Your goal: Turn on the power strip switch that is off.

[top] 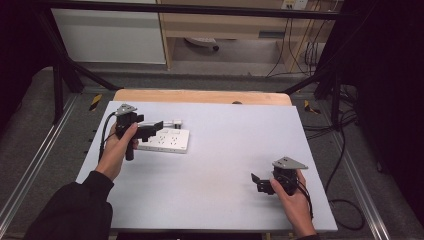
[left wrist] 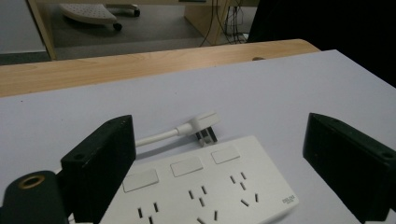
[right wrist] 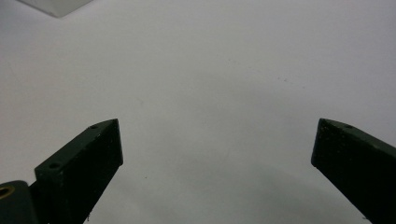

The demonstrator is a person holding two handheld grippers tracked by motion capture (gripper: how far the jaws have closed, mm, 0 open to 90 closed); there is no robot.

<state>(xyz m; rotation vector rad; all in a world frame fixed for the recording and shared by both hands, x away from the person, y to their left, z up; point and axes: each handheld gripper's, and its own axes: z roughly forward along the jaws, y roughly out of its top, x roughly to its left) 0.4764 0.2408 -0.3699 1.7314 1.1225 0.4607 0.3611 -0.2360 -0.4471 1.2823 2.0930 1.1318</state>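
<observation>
A white power strip [top: 167,141] lies flat on the left half of the white tabletop [top: 225,165]. Its white plug [top: 174,122] and short cable rest just behind it. My left gripper [top: 152,129] hovers over the strip's left end, held by a hand, jaws wide apart and empty. In the left gripper view the strip [left wrist: 205,186] with its sockets and three switches sits between and below the jaws of the open gripper [left wrist: 219,125], with the plug [left wrist: 203,125] beyond. My right gripper [top: 257,182] is low at the front right, open [right wrist: 218,126] over bare tabletop.
A wooden table edge [top: 200,96] runs behind the white top. A black frame and cables [top: 345,150] stand to the right. A white corner [right wrist: 56,5] shows at the top left of the right gripper view. Bare surface spans the middle.
</observation>
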